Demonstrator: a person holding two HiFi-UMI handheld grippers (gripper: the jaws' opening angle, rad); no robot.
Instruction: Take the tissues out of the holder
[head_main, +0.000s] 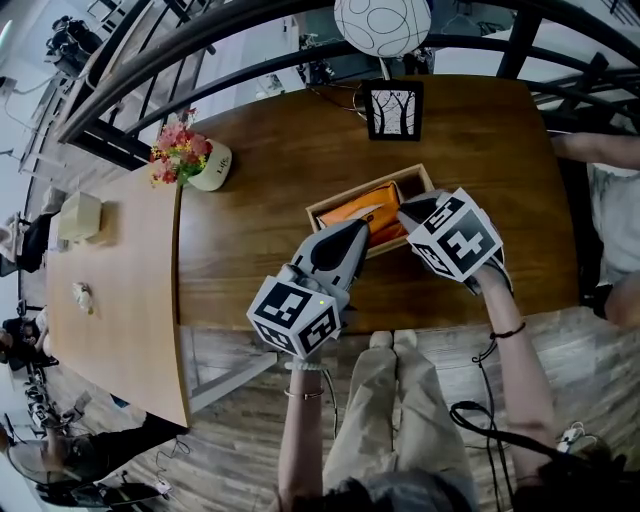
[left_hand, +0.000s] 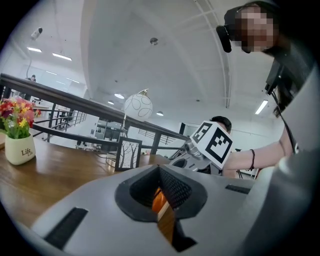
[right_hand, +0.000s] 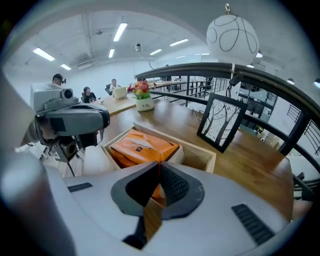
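Grasp stage is judged in hand: left hand-held gripper (left_hand: 160, 172) is closed on a sliver of the orange tissue pack (right_hand: 142, 145), and right hand-held gripper (right_hand: 159, 167) is closed likewise on the pack's other end. The tissue pack is seen lying inside the wooden holder (right_hand: 201, 156) on the counter (head_main: 250, 170), not yet raised. A level lift by both is called for next, so that the holder walls are cleared without the wrapper slipping.
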